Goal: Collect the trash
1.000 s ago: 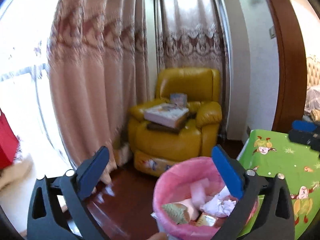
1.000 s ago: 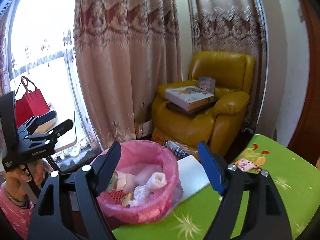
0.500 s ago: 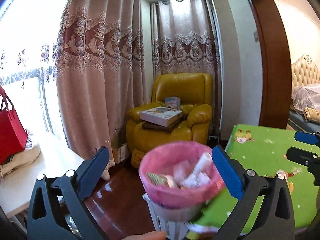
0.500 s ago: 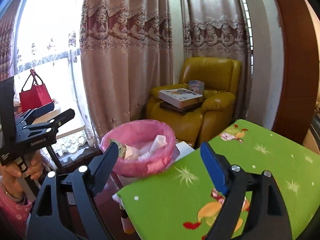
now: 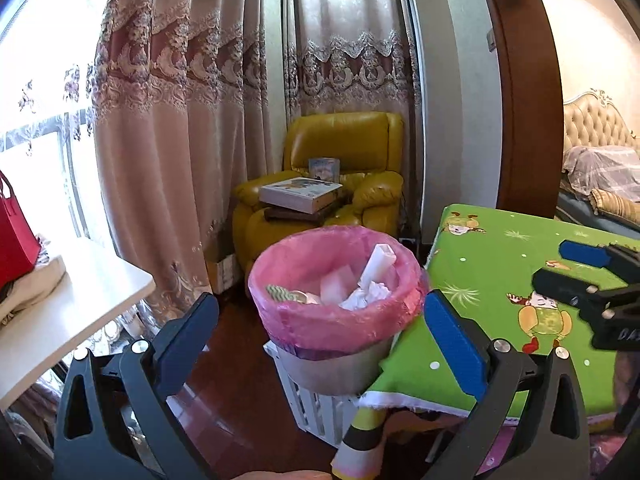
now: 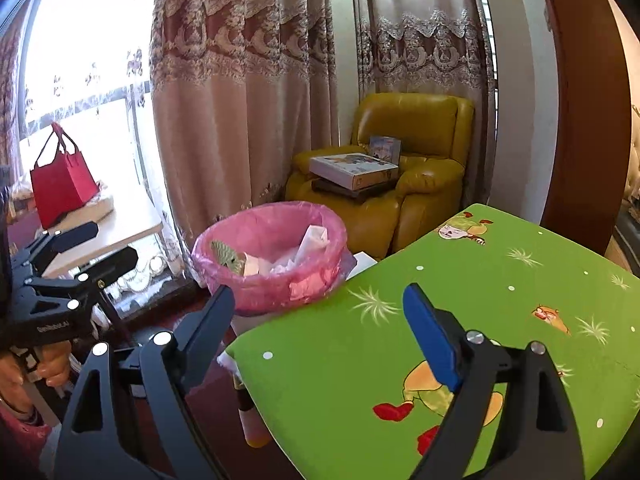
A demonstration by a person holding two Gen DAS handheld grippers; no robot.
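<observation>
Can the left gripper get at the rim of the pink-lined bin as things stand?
Probably yes. The left gripper is open and empty, and the bin sits straight ahead between its fingers with nothing in between. The green table crowds only the bin's right side.

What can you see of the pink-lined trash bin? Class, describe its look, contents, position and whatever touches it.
The trash bin is a round grey pail, upright, lined with a thin translucent pink bag folded over its rim. Inside lie crumpled white paper, a white carton standing on end and a green zigzag-patterned wrapper. It seems to rest on a white slatted crate, beside the corner of the green tablecloth, in front of the yellow armchair. Neither gripper touches it.
</observation>
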